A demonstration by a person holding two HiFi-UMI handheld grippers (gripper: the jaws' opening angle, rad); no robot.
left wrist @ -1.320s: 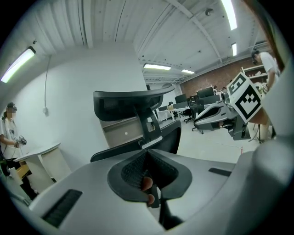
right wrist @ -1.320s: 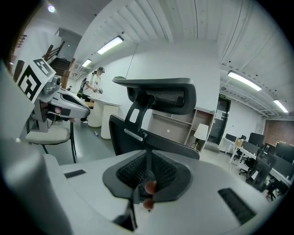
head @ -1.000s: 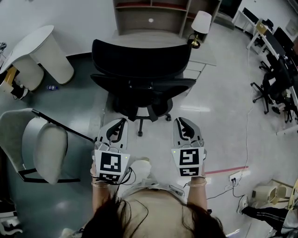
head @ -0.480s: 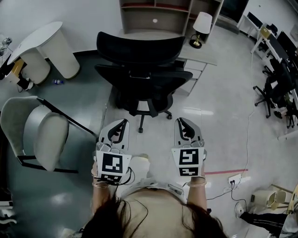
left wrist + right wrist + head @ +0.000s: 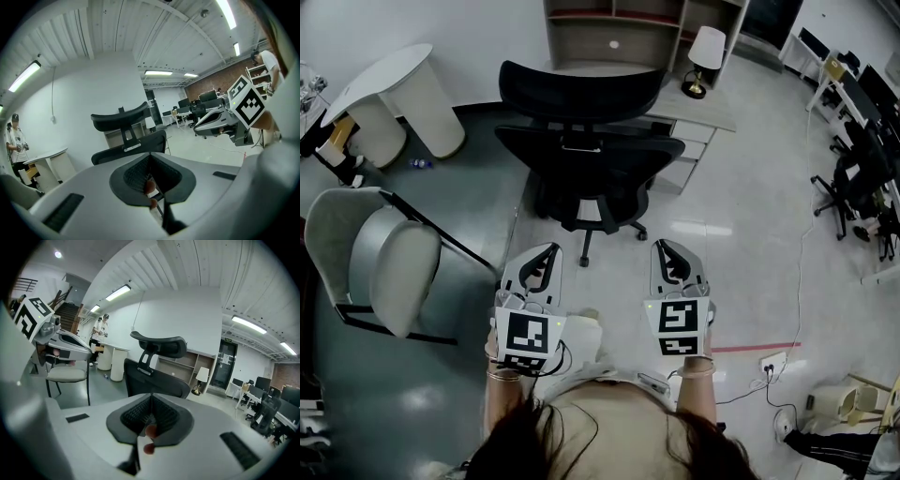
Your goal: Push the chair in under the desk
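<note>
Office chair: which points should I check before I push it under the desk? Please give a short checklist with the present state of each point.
1. Both the left gripper and the right gripper are shut and empty: ok.
2. Grippers touch the office chair: not ok, both are short of it.
3. Chair's back faces the grippers, with the desk beyond it: ok.
4. Room under the desk is free: cannot tell, the chair hides it.
5. The gray chair stands aside at the left: ok.
</note>
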